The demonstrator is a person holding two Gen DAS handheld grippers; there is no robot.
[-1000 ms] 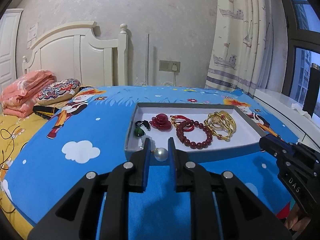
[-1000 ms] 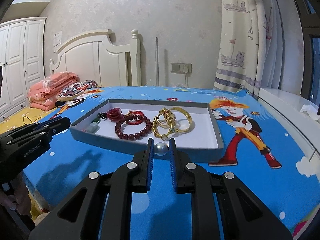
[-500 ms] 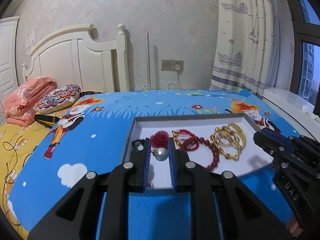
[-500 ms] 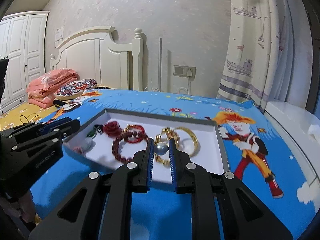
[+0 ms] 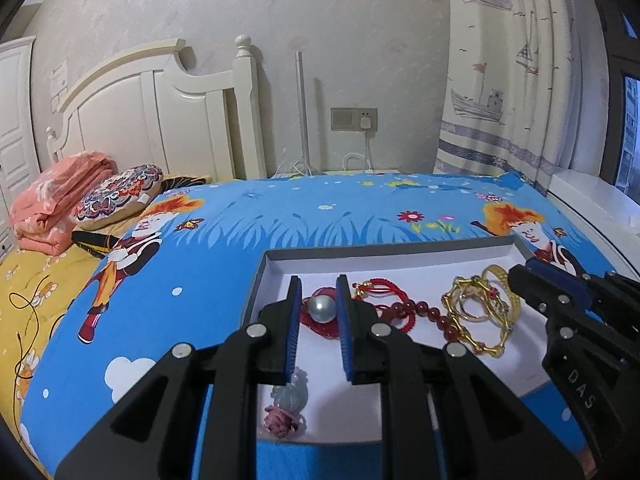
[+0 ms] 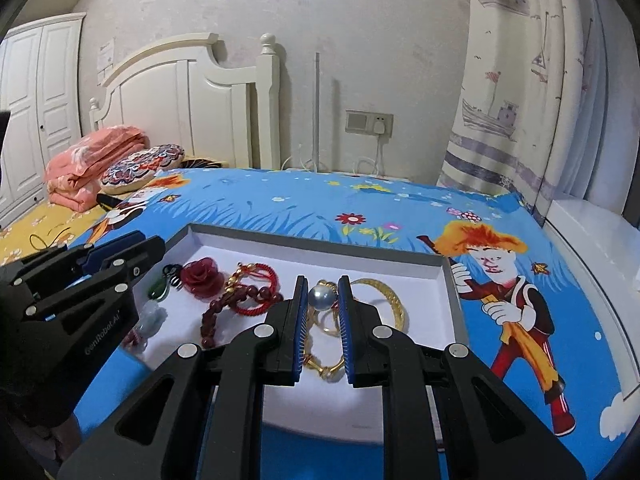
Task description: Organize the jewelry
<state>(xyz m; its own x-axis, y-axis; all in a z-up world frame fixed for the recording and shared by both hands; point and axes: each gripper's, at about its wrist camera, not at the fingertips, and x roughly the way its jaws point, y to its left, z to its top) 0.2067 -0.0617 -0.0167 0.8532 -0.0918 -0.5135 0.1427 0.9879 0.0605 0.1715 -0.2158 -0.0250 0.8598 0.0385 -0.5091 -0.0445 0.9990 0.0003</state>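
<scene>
Two pearls: your left gripper [image 5: 318, 310] jaws pinch one pearl [image 5: 323, 309], your right gripper [image 6: 323, 296] jaws another pearl [image 6: 322, 295]. The gold bangles [image 6: 384, 300] in the tray [image 6: 454, 292] are partly hidden.

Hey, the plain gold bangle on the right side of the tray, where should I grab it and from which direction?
Take the plain gold bangle on its free right-hand arc, coming from above. It lies flat on the tray, its left side overlaps the other gold bracelets, so one finger goes inside the loop, one outside.

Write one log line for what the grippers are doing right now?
left gripper: shut on pearl | right gripper: shut on pearl | both over tray | step: placing pearls, not released
</scene>
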